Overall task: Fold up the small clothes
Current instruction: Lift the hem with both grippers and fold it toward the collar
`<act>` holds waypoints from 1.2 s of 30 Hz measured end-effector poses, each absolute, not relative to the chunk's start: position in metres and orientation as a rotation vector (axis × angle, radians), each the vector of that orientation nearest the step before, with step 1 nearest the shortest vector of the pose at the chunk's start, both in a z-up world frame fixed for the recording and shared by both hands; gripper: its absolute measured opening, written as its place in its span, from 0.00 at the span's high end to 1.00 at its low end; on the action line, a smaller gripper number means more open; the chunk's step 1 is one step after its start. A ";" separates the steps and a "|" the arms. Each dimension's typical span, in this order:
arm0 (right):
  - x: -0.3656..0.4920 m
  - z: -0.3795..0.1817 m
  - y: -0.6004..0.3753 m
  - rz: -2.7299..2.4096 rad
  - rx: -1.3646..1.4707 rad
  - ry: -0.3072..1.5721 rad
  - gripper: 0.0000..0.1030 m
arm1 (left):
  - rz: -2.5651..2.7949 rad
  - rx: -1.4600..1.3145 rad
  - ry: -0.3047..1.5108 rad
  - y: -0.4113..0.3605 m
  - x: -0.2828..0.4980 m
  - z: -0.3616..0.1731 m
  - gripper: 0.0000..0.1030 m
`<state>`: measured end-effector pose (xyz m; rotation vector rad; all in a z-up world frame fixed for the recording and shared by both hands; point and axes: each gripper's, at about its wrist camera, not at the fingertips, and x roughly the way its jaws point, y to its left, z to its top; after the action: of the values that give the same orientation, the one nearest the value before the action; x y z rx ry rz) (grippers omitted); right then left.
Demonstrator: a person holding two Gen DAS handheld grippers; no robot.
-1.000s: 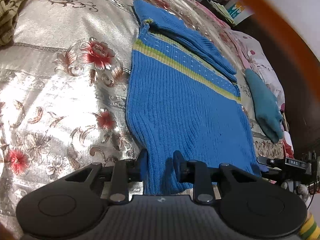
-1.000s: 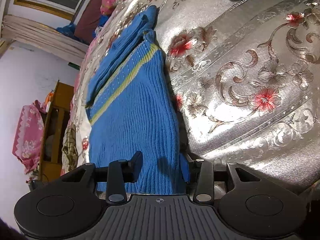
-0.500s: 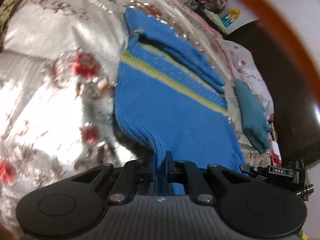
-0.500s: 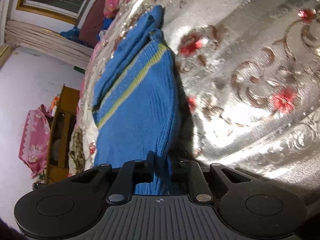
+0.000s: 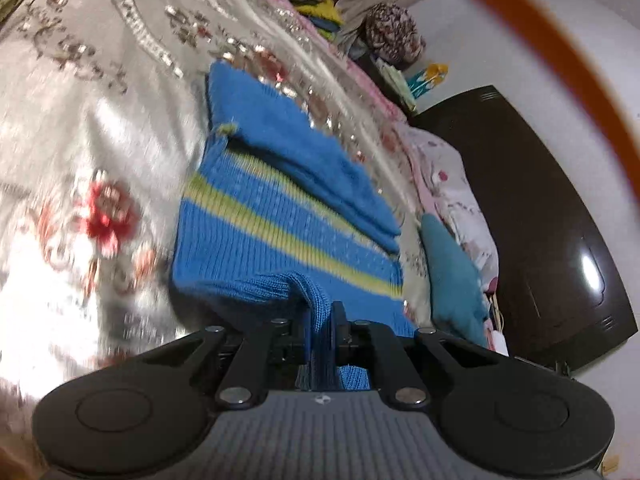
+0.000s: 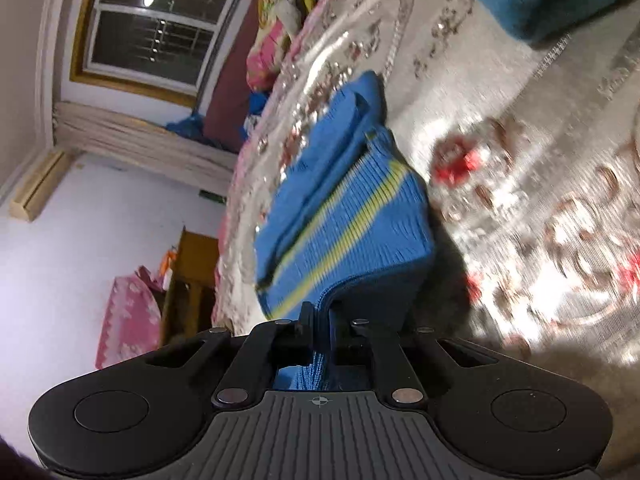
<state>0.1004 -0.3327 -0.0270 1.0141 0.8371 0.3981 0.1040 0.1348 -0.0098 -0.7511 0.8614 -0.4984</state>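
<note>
1. Silver floral bedspread [image 5: 100, 128] covers the bed beneath both grippers; its pattern is motion-blurred.
2. Left gripper [image 5: 320, 322]: fingers pressed together, pinching the ribbed hem of the blue sweater [image 5: 276, 216].
3. Right gripper [image 6: 319, 320]: fingers likewise pinched on the sweater's [image 6: 352, 216] hem.
4. The gripped hem is lifted off the bedspread and curls over the sweater's body; the yellow-green stripe [image 5: 280, 228] and folded sleeve lie flat beyond.
5. A teal garment [image 5: 452, 276] lies just beside the sweater, near a dark headboard [image 5: 540, 220].

both wrist views low, close, facing forward — sharing blue sweater [image 5: 280, 220] [image 6: 352, 216], bedspread [image 5: 100, 120] [image 6: 540, 200]
</note>
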 end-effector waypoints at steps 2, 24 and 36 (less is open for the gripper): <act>0.108 -0.022 -0.333 0.397 1.018 0.814 0.93 | -0.505 -0.765 0.841 0.136 0.111 -0.007 0.87; 0.250 0.019 -0.333 0.388 1.048 0.601 0.93 | -0.494 -0.806 0.649 0.153 0.237 0.017 0.87; 0.320 -0.002 -0.322 0.320 1.034 0.634 0.93 | -0.448 -0.816 0.688 0.149 0.289 -0.006 0.87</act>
<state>0.3198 -0.3217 -0.0018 1.0338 0.6338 0.3199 0.2886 0.1492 -0.0064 -0.8158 0.6879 -0.4481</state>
